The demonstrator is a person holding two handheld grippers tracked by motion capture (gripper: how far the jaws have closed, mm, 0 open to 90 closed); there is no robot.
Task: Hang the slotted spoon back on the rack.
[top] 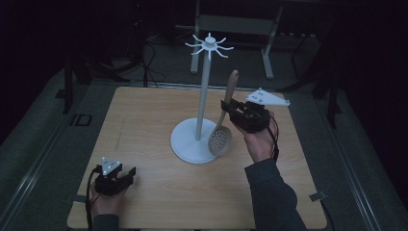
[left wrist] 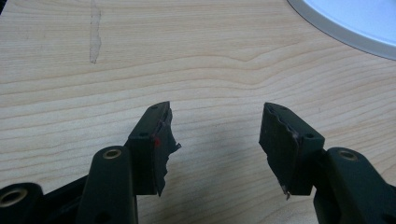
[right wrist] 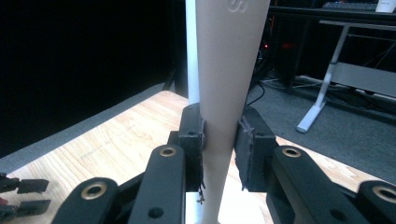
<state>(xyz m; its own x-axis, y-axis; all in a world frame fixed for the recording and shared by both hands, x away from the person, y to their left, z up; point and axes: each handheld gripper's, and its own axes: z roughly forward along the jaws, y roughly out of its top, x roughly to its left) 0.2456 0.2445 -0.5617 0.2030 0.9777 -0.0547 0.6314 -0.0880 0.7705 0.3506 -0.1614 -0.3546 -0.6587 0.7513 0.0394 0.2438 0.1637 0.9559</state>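
A white hook stand (top: pixel 206 77) rises from a round base (top: pixel 187 142) in the middle of the wooden table (top: pixel 144 120), its hooks fanning out at the top. My right gripper (top: pixel 227 107) is shut on the beige handle of a slotted spoon (top: pixel 223 126), which hangs upright just right of the pole, its perforated bowl over the base. In the right gripper view the handle (right wrist: pixel 223 93) is clamped between both pads, with the pole (right wrist: pixel 191 51) behind it. My left gripper (top: pixel 126 174) rests open at the table's front left, its jaws apart over bare wood (left wrist: pixel 217 135).
The stand's base edge (left wrist: pixel 345 23) shows at the top right of the left gripper view. A desk frame (top: pixel 231 24) and cables (top: pixel 149 62) lie on the dark floor beyond the table. My left gripper (right wrist: pixel 23 196) shows small at the lower left of the right gripper view.
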